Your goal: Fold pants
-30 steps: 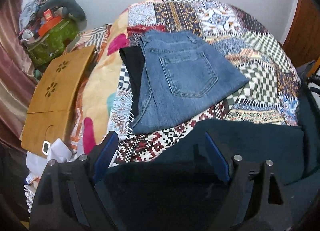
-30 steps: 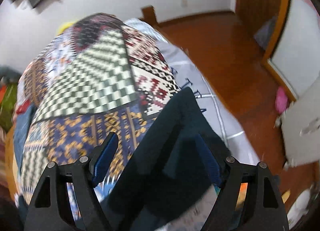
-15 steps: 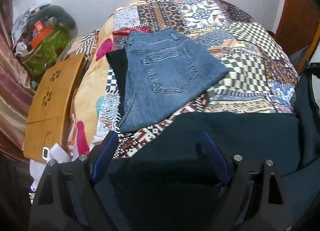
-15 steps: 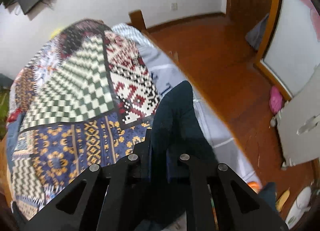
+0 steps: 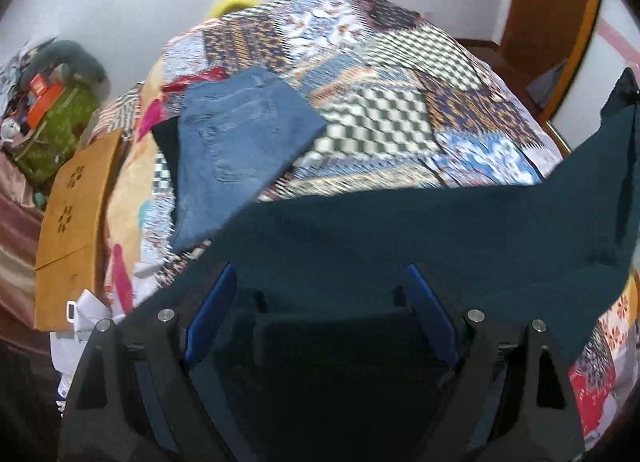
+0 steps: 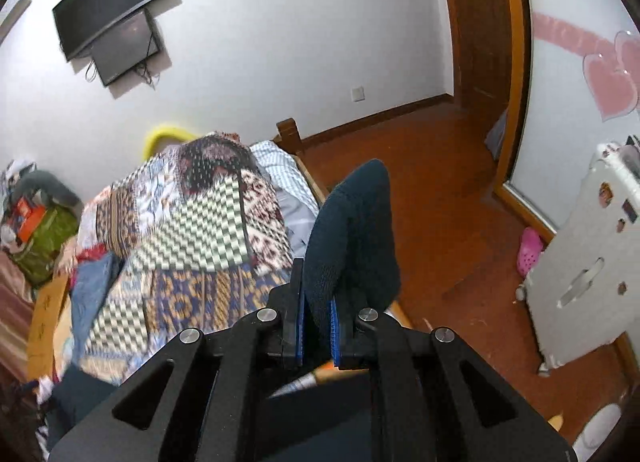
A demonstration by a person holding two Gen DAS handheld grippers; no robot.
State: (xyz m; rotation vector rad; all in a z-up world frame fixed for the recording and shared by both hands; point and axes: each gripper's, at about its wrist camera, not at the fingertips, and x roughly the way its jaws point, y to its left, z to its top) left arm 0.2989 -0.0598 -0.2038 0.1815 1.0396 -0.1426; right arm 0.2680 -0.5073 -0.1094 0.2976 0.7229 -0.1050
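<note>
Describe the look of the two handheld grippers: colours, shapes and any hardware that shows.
The left gripper and right gripper look identical: matte black angular bodies with triangular cut-outs in the arms, round silver bolt heads at the pivots, and flat blue pads lining the inner faces of the fingers. No cables, markings, sleeves or hands show.

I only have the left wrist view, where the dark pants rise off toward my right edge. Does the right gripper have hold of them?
Observer: Yes. The right gripper is shut on the dark pants, with the fabric pinched between its blue pads.
Operator: Is it gripping at the very edge of the cloth?
Observer: No, a rounded fold of fabric stands up past the fingertips.
Operator: What lies ahead of that gripper?
Observer: Beyond the patchwork bed is wooden floor, with a pink shoe on it.
</note>
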